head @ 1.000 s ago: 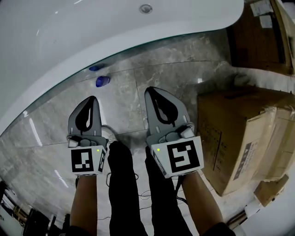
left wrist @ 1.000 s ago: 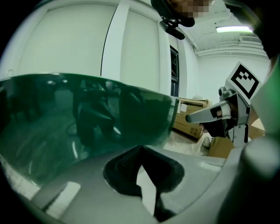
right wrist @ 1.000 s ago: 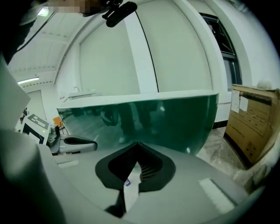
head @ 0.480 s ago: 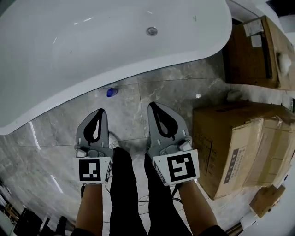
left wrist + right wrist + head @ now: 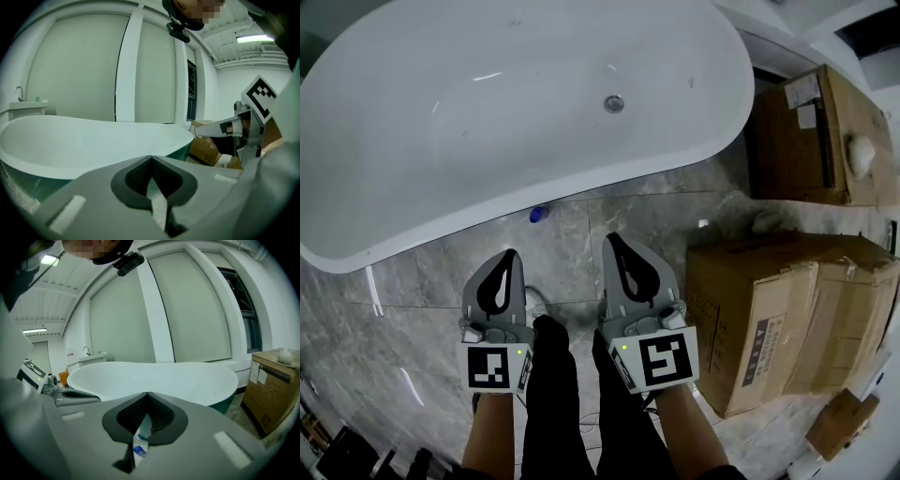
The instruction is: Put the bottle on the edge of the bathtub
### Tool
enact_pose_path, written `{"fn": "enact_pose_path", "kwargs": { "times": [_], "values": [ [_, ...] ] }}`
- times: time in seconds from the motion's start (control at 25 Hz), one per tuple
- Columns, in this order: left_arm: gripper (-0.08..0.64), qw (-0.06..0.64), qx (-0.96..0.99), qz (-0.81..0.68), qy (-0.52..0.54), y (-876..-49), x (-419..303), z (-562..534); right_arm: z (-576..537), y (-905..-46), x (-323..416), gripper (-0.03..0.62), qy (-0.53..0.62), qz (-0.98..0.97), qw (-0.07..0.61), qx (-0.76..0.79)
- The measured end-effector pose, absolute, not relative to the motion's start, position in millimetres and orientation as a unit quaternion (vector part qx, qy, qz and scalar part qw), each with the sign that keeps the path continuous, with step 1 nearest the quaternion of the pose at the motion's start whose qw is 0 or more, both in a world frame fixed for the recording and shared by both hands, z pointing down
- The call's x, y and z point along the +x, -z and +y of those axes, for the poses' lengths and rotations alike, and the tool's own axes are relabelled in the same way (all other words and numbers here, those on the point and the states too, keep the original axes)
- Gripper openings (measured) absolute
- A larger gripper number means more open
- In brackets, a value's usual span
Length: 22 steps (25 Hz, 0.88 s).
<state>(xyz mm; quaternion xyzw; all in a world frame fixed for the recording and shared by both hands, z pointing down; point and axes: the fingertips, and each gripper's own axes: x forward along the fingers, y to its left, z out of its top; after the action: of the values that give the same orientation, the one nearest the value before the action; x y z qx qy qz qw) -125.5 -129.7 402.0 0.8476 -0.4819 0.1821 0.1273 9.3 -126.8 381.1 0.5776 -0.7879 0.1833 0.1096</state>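
The white bathtub (image 5: 412,234) fills the top of the head view. A small bottle's blue cap (image 5: 538,215) shows on the grey stone floor right beside the tub's wall; the tub's rim hides the rest of it. My left gripper (image 5: 510,254) and right gripper (image 5: 612,238) are side by side above the floor, nearer me than the bottle. Both are shut with nothing in them. In the right gripper view the bottle (image 5: 139,446), white with a blue cap, shows through the gap below my shut jaws (image 5: 147,393). The left gripper view looks over the tub's rim (image 5: 93,140).
A large cardboard box (image 5: 787,319) stands on the floor close to my right gripper. A second box (image 5: 811,131) stands behind it by the tub's end. The person's black-clad legs (image 5: 572,394) are below the grippers. The tub's drain (image 5: 614,103) lies in its basin.
The head view has pulled back, so more of the tub's basin shows. The bottle lies in the same place by the tub. Both grippers stay shut, side by side.
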Motion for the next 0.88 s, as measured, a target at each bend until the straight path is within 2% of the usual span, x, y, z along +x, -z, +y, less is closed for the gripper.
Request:
{"fn": "enact_pose_path", "kwargs": {
  "times": [0.6,0.88],
  "values": [
    [0.004,0.093,0.839,-0.508,-0.171,-319,-141,-134,-136,-299,7,0.023,-0.158,-0.795,0.086,0.580],
    [0.006,0.099,0.829,-0.519,-0.182,-290,-152,-135,-140,-265,12,0.023,-0.149,-0.792,0.075,0.587]
  ]
}}
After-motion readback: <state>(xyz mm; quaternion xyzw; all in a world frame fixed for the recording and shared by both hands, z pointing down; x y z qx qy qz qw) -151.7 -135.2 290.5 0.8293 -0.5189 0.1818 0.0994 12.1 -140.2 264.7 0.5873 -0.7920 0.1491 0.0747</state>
